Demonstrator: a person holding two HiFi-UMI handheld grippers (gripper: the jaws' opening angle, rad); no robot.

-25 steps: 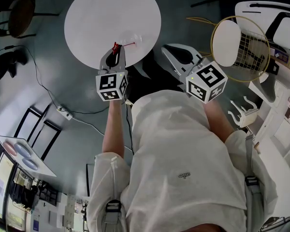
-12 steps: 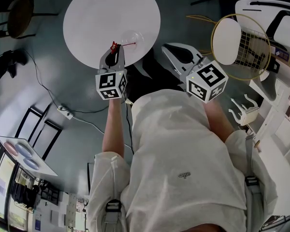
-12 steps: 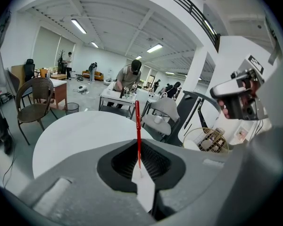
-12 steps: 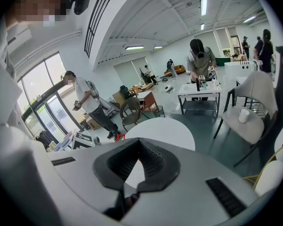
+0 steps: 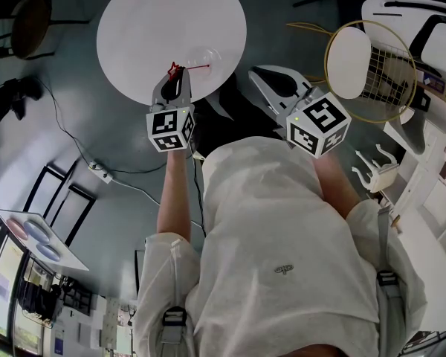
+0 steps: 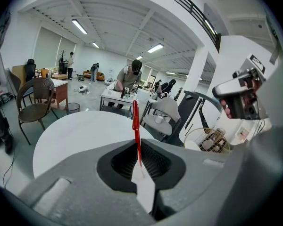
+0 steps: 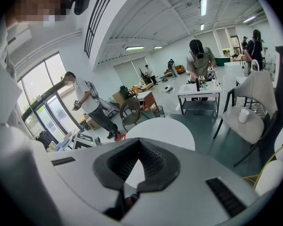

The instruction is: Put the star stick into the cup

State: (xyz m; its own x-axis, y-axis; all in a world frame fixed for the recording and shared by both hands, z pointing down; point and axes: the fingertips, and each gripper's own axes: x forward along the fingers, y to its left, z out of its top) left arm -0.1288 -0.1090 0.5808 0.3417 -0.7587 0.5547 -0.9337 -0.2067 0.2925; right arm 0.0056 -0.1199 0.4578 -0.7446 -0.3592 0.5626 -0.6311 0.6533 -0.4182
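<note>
The star stick (image 5: 186, 68) is thin and red, with its star end at my left gripper (image 5: 174, 78), which is shut on it over the near edge of the round white table (image 5: 156, 21). In the left gripper view the star stick (image 6: 136, 126) rises straight up from between the jaws. A clear cup (image 5: 207, 55) stands on the table just right of the stick; the stick's far end reaches its side. My right gripper (image 5: 262, 76) hangs off the table's right edge, jaws together and holding nothing. In the right gripper view the red star (image 7: 120, 136) shows at the table's left edge.
A brown wicker chair (image 5: 18, 13) stands left of the table. A cable and power strip (image 5: 98, 171) lie on the floor. At the right are a round wire basket (image 5: 372, 69) and white chairs (image 5: 424, 28). People work at tables (image 6: 120, 95) farther off.
My left gripper has drifted slightly up and left with the stick. The right gripper has not moved.
</note>
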